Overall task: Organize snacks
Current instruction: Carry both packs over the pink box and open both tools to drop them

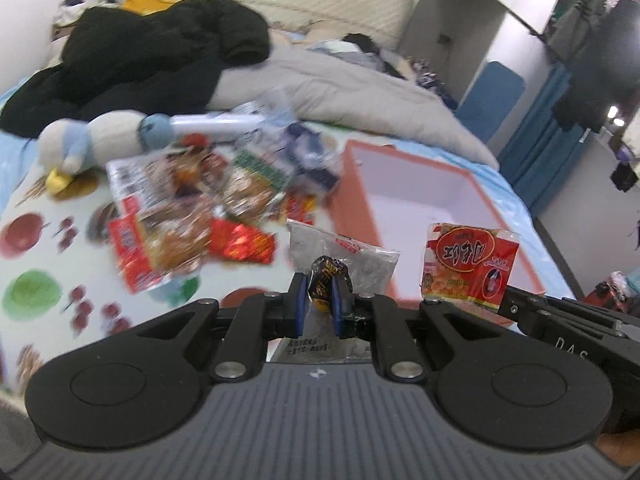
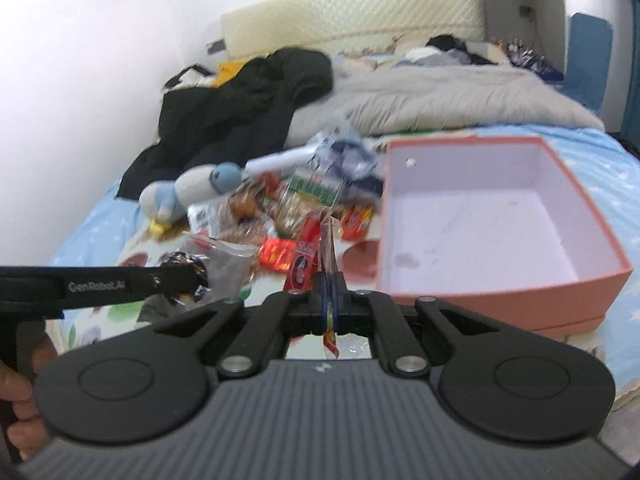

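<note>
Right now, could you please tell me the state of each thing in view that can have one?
Left gripper: shut on a small black-and-gold wrapped candy and a clear grey packet.
Right gripper: shut on a flat red snack packet.
Pink cardboard box: open, empty.
Heap of snack packets: loose on the bed.

1. Box (image 2: pixel 592 272): showing salmon-pink walls, pale lilac inside.
2. Red packet (image 1: pixel 468 268): showing red, with a dark-lettered oval.
3. Sheet (image 1: pixel 32 264): showing a white ground with printed red and green fruit.
4. Plush toy (image 1: pixel 96 140): showing cream and light blue.
</note>
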The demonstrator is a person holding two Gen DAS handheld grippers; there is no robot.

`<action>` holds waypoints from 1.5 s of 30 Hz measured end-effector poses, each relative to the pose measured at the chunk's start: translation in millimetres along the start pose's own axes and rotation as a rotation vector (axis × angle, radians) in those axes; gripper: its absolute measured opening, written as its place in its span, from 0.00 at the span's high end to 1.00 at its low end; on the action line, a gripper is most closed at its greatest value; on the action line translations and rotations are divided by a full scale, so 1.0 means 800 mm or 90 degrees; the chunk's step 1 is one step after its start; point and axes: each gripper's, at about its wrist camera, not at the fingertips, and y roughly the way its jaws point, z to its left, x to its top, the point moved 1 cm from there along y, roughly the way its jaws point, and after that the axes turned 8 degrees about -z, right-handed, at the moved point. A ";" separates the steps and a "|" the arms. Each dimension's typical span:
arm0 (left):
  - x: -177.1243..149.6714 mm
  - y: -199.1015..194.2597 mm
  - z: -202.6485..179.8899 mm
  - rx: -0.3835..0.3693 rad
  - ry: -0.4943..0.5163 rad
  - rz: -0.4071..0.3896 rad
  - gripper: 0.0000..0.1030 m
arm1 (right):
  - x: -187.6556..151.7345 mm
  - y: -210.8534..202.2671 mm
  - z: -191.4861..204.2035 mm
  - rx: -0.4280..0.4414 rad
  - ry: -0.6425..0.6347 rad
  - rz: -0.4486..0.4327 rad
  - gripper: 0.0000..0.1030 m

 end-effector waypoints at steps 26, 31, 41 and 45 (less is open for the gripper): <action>0.052 0.296 -0.142 -0.091 0.090 0.148 0.85 | 0.042 0.144 -0.197 -0.105 0.097 0.069 0.94; 0.045 0.335 -0.147 -0.096 0.095 0.171 0.85 | 0.030 0.180 -0.220 -0.106 0.109 0.104 0.94; 0.041 0.342 -0.145 -0.098 0.096 0.182 0.84 | 0.022 0.205 -0.239 -0.118 0.127 0.134 0.92; 0.047 0.320 -0.142 -0.098 0.100 0.168 0.84 | 0.024 0.200 -0.234 -0.132 0.129 0.141 0.87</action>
